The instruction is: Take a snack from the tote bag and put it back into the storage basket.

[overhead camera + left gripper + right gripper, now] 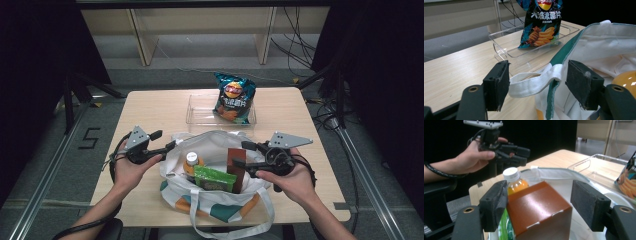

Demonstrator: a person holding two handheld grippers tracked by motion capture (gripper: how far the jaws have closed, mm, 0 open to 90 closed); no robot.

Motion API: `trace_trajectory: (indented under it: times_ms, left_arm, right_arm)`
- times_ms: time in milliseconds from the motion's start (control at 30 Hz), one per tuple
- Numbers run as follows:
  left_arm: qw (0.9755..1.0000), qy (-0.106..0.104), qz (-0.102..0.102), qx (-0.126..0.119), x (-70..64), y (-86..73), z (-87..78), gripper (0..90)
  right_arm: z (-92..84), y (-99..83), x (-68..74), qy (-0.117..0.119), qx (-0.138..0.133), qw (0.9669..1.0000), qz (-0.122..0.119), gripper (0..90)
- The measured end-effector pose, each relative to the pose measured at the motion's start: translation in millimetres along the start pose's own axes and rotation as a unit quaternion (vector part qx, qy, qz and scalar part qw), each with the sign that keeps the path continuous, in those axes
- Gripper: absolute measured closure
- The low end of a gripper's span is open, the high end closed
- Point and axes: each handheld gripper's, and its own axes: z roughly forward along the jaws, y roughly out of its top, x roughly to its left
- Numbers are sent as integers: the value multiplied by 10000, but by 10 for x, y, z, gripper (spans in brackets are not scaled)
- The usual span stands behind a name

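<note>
A: Where do your grippers stand?

B: Your left gripper [166, 140] sits at the tote bag's [216, 210] nine o'clock rim, jaws apart. In the left gripper view the bag's white strap [534, 83] runs across the gap between the pads [582, 82], touching the left one, unclamped.

A: And your right?

B: Your right gripper [240, 154] is at the bag's three o'clock, jaws spread either side of the brown carton [235, 167], which stands upright in the bag. In the right gripper view the carton [537, 211] touches the left pad and stays clear of the other.

A: What else is in the bag?

B: An orange drink bottle [191, 164] with a white cap, and a green packet [215, 178] just in front.

A: The surface?

B: A light wood-grain table [155, 107]. At twelve o'clock from the bag, a clear plastic tray [200, 112] holds a dark chip bag [234, 97] propped upright.

A: The room?

B: Grey floor [75, 165], black curtains at both sides, pale shelving [200, 30] beyond, cables [295, 47] trailing at one o'clock.
</note>
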Motion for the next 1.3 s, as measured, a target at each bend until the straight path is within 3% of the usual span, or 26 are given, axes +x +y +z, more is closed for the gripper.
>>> trace_trajectory:
  times_ms: [33,233,267,333,367,400,500,533,733,900,1133,1200,1300]
  left_arm:
    - [10000,0,2,-2,-1,1,0,343]
    - [10000,5,0,-1,0,1,-1,343]
    - [10000,0,3,4,1,1,0,343]
    - [10000,-4,12,4,0,2,1,343]
    - [10000,-4,5,4,-1,2,0,343]
    - [10000,-6,7,3,0,2,1,343]
    - [10000,-4,-1,10,1,0,2,343]
    - [10000,-6,21,10,3,1,1,343]
    - [10000,-3,3,4,-1,2,0,343]
    - [10000,-10,19,8,2,2,3,343]
    - [10000,-14,14,10,1,-1,4,343]
    - [10000,-15,10,11,0,-1,4,343]
    - [10000,-16,10,-4,-1,1,3,343]
  right_arm:
    - [1,-12,16,55,49,9999,92,303]
    - [19,-17,4,66,-27,10000,-54,297]
    - [14,-20,30,110,86,9998,104,295]
    - [34,-30,24,43,91,9999,-33,288]
    - [47,-32,5,108,160,9994,-284,283]
    - [61,-41,1,83,112,9994,-323,280]
    - [79,-63,22,182,275,9994,-126,274]
    - [92,-62,4,203,261,9991,-266,273]
    - [148,-90,28,236,292,9990,-245,269]
    - [176,-103,15,186,318,9985,-416,265]
    - [218,-105,21,283,278,9982,-454,264]
    - [218,-104,30,139,275,9983,-487,267]
    - [218,-104,30,202,326,9979,-526,296]
